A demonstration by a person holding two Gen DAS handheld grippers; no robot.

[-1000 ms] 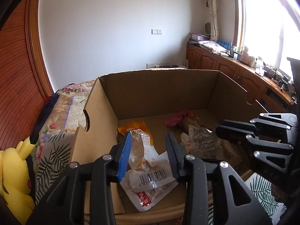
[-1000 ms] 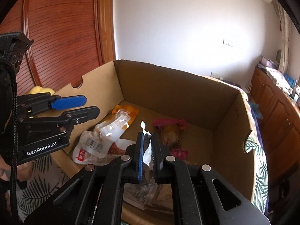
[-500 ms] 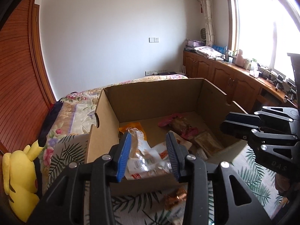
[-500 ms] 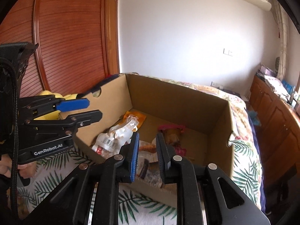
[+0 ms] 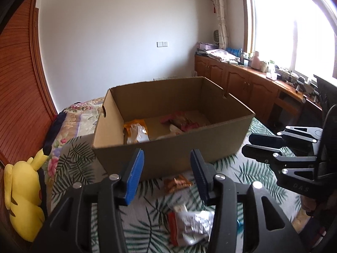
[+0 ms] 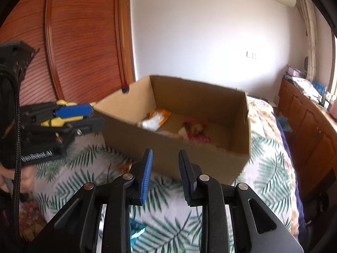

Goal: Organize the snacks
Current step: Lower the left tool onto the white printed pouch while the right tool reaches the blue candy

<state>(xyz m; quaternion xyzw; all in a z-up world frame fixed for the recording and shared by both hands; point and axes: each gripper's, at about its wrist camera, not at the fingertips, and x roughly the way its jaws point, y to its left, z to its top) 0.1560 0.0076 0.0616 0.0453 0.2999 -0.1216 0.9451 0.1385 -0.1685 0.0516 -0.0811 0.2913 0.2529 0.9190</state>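
An open cardboard box (image 5: 210,145) (image 6: 185,156) stands on a leaf-print bedspread. Inside lie an orange-and-clear snack pack (image 5: 135,131) (image 6: 157,119) and a pink-wrapped snack (image 5: 181,123) (image 6: 197,130). On the bedspread in front of the box lie an orange snack packet (image 5: 177,183) and a white-and-red packet (image 5: 190,225). My left gripper (image 5: 167,172) is open and empty, above these loose packets. My right gripper (image 6: 164,175) is open and empty, in front of the box; it also shows in the left wrist view (image 5: 271,147).
A yellow plush toy (image 5: 23,198) lies at the bed's left edge beside a red-brown wooden wardrobe (image 6: 73,38). Wooden cabinets (image 5: 242,84) with clutter run under the window on the right. A blue wrapper scrap (image 6: 135,229) lies on the bedspread near me.
Both grippers have pulled back out of the box and up. The right gripper has let go of a snack pack and opened. Loose packets on the bedspread have come into view.
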